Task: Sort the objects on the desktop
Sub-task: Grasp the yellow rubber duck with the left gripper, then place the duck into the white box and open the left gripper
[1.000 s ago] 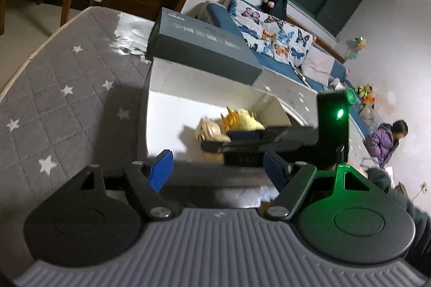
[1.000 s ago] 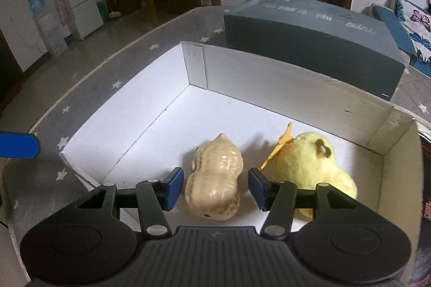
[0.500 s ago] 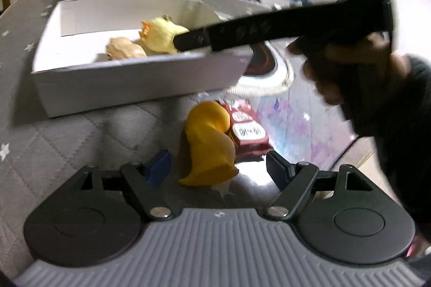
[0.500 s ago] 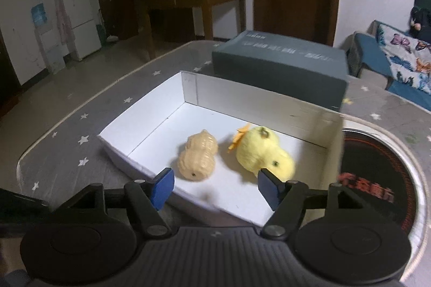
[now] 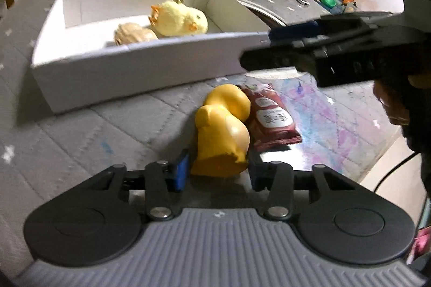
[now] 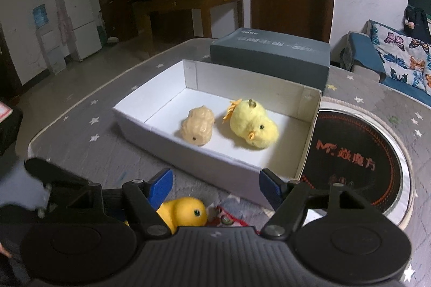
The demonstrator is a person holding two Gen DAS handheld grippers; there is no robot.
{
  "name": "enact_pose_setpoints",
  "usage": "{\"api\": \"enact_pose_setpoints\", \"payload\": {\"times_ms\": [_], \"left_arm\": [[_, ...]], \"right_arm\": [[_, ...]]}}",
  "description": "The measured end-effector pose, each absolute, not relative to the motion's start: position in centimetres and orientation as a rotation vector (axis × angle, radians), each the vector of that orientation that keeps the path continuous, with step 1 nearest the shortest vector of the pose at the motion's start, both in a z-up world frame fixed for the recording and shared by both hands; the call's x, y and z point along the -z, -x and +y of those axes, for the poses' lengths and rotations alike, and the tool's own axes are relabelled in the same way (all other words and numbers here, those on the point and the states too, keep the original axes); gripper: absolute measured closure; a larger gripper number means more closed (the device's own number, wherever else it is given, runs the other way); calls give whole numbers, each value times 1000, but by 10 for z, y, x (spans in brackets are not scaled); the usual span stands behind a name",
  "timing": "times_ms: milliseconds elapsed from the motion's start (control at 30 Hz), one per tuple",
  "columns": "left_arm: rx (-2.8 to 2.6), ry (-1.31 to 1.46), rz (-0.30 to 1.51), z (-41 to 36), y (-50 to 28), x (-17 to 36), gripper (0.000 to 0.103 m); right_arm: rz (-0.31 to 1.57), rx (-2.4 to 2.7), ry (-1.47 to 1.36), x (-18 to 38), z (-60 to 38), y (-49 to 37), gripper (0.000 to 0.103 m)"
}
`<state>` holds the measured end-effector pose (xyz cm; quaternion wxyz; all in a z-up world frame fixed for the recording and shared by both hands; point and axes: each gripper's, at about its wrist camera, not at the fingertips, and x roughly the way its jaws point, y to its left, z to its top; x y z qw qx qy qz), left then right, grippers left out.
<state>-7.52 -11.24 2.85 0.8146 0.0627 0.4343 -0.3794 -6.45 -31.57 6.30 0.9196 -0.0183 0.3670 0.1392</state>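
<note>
The yellow duck (image 5: 222, 130) lies on the grey starred cloth (image 5: 80, 130), just in front of the white box (image 5: 134, 71), and the left gripper (image 5: 218, 171) is right on it, its blue pads flanking the duck's base; the left pad sits a hair off the toy and the right pad is hidden in shadow, so I cannot tell whether the squeeze is made. Touching the duck's right side is a dark red packet (image 5: 270, 120), flat on the cloth. From the right wrist view the duck (image 6: 186, 211) peeks out below the right gripper (image 6: 215, 186), whose fingers are spread wide with nothing between them, hanging above the box's near wall. That gripper also shows in the left view as a dark bar (image 5: 323, 55) off to the right. Inside the box (image 6: 215, 160), a peanut (image 6: 198, 126) and a fluffy chick (image 6: 253, 126) lie side by side, just apart. Behind the box, against its far wall, a grey box (image 6: 269, 58). To the right, just beside the white box, a round black hotplate (image 6: 358, 157) set in the table. Further back, a butterfly sofa (image 6: 398, 63).
</note>
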Motion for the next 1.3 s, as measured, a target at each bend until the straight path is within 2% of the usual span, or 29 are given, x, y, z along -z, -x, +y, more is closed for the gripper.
{"api": "enact_pose_setpoints", "payload": {"times_ms": [333, 633, 700, 1000, 1300], "left_arm": [[703, -123, 906, -69, 54, -35, 63], [761, -18, 944, -75, 46, -34, 63], [770, -21, 948, -81, 46, -33, 63], [757, -24, 955, -91, 44, -29, 63], [781, 9, 842, -91, 47, -79, 63]], "right_arm": [[816, -374, 75, -41, -297, 70, 30], [856, -407, 148, -17, -276, 65, 34], [857, -413, 161, -16, -274, 65, 44], [851, -391, 211, -8, -268, 68, 59], [778, -376, 174, -46, -281, 77, 59]]}}
